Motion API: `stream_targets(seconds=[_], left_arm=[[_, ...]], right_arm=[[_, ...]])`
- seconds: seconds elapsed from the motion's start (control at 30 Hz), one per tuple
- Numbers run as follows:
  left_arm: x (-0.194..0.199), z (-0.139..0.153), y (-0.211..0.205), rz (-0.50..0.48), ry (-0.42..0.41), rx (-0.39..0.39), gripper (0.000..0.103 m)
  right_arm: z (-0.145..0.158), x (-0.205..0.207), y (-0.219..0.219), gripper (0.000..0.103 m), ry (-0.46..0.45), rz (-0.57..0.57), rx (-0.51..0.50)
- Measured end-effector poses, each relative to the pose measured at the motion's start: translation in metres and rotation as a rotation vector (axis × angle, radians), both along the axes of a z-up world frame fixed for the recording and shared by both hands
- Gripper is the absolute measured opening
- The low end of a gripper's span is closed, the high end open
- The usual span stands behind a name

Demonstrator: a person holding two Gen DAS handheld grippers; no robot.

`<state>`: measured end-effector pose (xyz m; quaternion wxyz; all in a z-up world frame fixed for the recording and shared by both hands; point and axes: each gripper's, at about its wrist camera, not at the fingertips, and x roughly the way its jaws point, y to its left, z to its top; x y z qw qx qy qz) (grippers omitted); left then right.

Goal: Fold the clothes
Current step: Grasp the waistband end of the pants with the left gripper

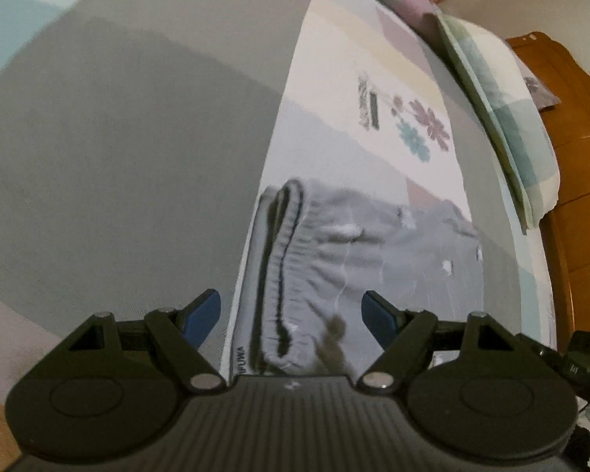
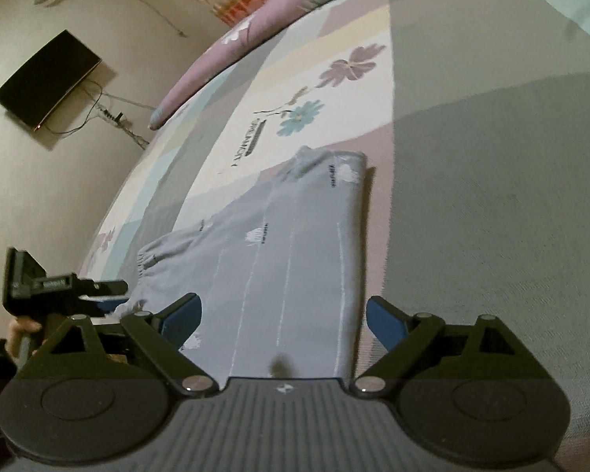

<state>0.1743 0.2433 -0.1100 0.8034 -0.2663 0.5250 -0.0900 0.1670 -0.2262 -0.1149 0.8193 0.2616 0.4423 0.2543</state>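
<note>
Garment: grey knit trousers with thin white stripes and an elastic waistband (image 2: 291,244), lying on the bed with the patchwork floral sheet (image 2: 472,196), on its pale middle strip near the near edge.
Fold state: trousers appear folded lengthwise, one long edge straight and doubled; judged about half done.
Left to do: cross-folds, waistband end to cuff end, not yet made.
Left tongs (image 1: 291,316): blue pads apart, nothing pinched; the waistband end (image 1: 287,259) lies below the gap, contact unclear.
Right tongs (image 2: 281,318): spread wide, empty, hovering over the striped cloth near one end.
Left wrist view only: dark-edged gathered waistband, a striped pillow (image 1: 503,118) at the far side of the bed, and an orange wooden headboard (image 1: 570,157).
Right wrist view only: full length of the trousers, the left tongs at the garment's corner with a hand (image 2: 21,332) on the handle, and a dark wall-mounted screen (image 2: 47,78).
</note>
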Motion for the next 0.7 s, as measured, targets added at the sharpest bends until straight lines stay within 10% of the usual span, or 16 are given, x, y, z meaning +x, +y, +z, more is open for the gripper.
stream_targets(seconds=[0.7], left_arm=[[0.036,-0.013,-0.003,-0.086,-0.01,-0.153,0.082]], right_arm=[[-0.022,0.08,-0.001,0.103,0.081,0.067,0.217]])
